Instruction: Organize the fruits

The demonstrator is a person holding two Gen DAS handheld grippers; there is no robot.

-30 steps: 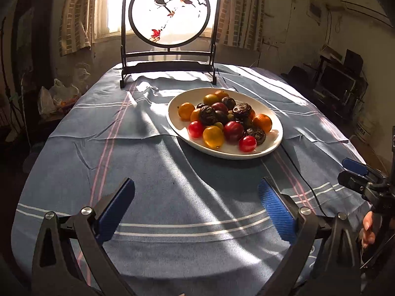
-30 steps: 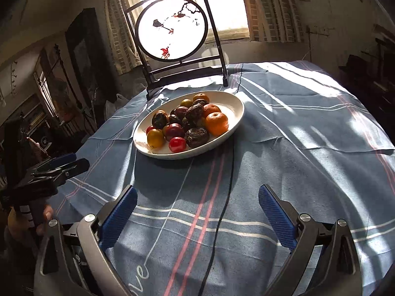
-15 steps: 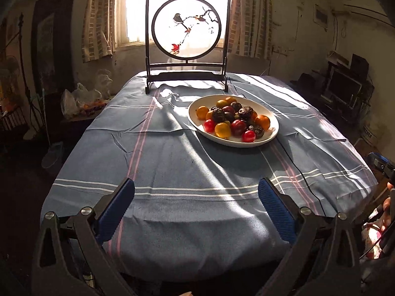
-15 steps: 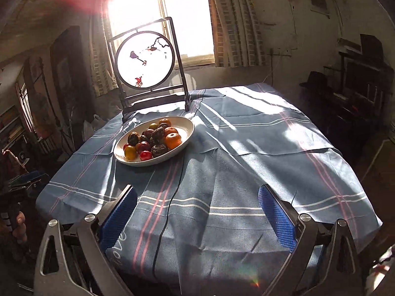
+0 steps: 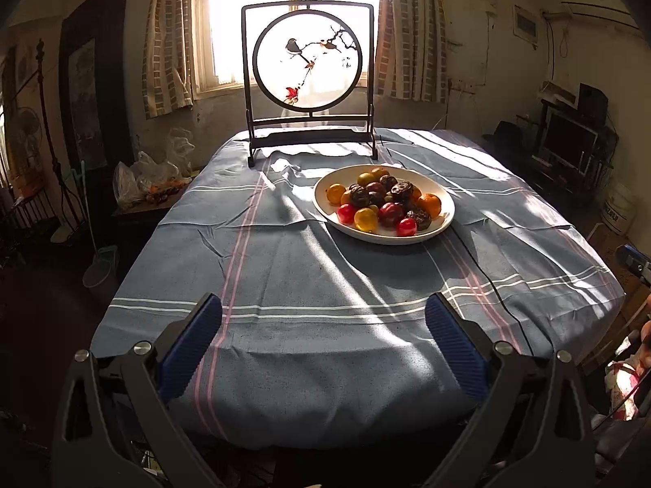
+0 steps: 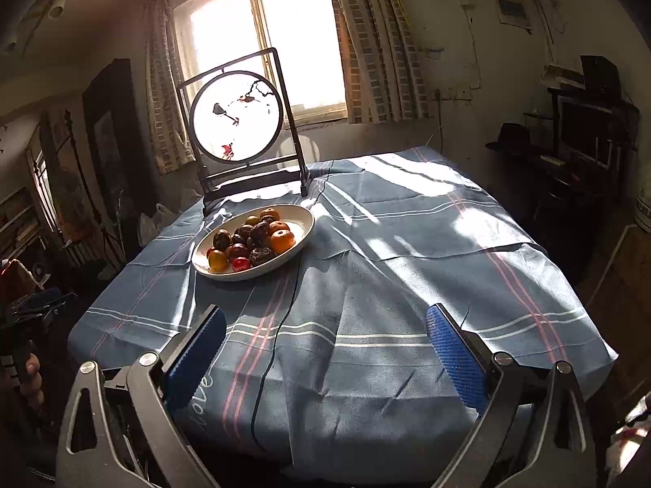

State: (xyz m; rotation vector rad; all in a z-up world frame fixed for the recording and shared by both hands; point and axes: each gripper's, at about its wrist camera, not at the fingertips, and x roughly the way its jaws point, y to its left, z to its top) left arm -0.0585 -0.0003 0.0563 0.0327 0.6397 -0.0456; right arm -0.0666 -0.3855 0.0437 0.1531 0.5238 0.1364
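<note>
— What's the room like from where you stand?

— Dim, with a bright window [image 5: 293, 20] behind checked curtains [image 6: 378, 40]. A table under a blue striped cloth [image 5: 325, 284] fills the middle, sun falling across it in bars.

— And on it?

— At the far end stands a dark-framed round screen [image 5: 308, 67] painted with a bird on a branch. Just in front of it, a white oval plate [image 5: 443, 213] heaped with fruits [image 5: 384, 205]: oranges, yellow ones, red ones, some dark wrinkled ones. A thin black cable [image 6: 280, 325] runs along the cloth from beside the plate towards the near edge.

— Where are the grippers?

— Both hang off the near edge of the table, well apart from the plate. The left gripper [image 5: 323, 337] has its blue pads spread wide, nothing between them. The right gripper [image 6: 325, 341] is the same: jaws parted, empty, aimed across the cloth with the plate ahead and to its left.

— All the fruit on the plate?

— Yes, all that I can see on the table.
</note>
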